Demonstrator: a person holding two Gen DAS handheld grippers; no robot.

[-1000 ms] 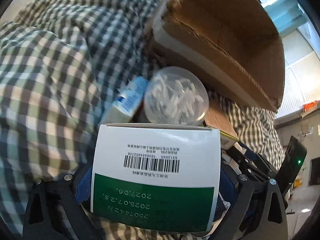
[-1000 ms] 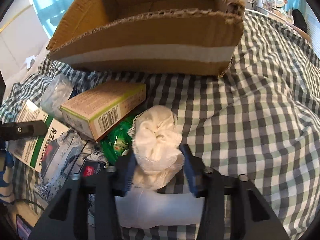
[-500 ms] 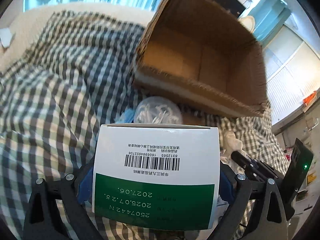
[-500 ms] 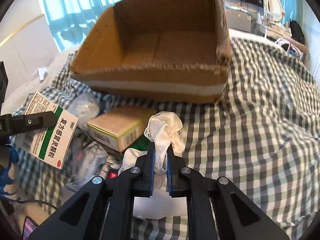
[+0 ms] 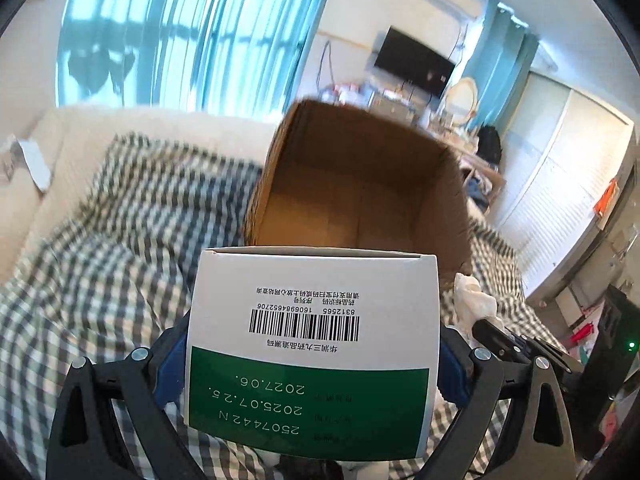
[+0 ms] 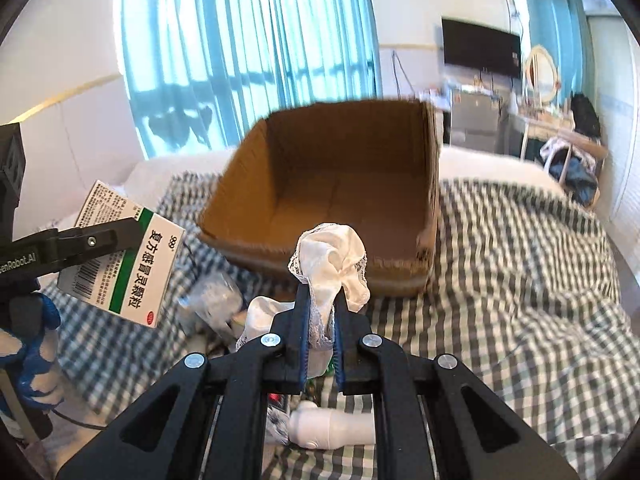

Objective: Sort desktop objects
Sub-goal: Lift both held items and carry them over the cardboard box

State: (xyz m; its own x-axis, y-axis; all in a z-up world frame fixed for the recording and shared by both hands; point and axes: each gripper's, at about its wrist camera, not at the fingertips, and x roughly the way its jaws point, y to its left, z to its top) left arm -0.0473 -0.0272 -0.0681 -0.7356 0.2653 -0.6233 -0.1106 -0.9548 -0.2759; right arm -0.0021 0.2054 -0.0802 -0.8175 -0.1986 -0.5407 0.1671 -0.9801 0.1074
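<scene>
Left gripper [image 5: 314, 364] of mine is clamped on a white and green cardboard medicine box [image 5: 314, 344], barcode face toward the camera, held up in the air over the bed; in the right wrist view that box [image 6: 128, 256] sits at the left edge, pinched by a black finger [image 6: 96, 240]. Right gripper [image 6: 320, 320] is squeezed tight on a bunched white lace-trimmed cloth [image 6: 334, 258], its top puffing out above the fingertips, lifted off the bedding. Open brown cardboard box [image 6: 340, 184] lies straight ahead of both tools, on the grey and white checked bedspread [image 6: 520, 280]. Below my right gripper, a white plastic bottle [image 6: 332, 426] lies on its side, and a clear plastic packet [image 6: 212, 300] lies near the carton's front edge. Blue striped curtains [image 6: 248, 52] and a dark wall-mounted screen [image 6: 480, 46] are behind.
</scene>
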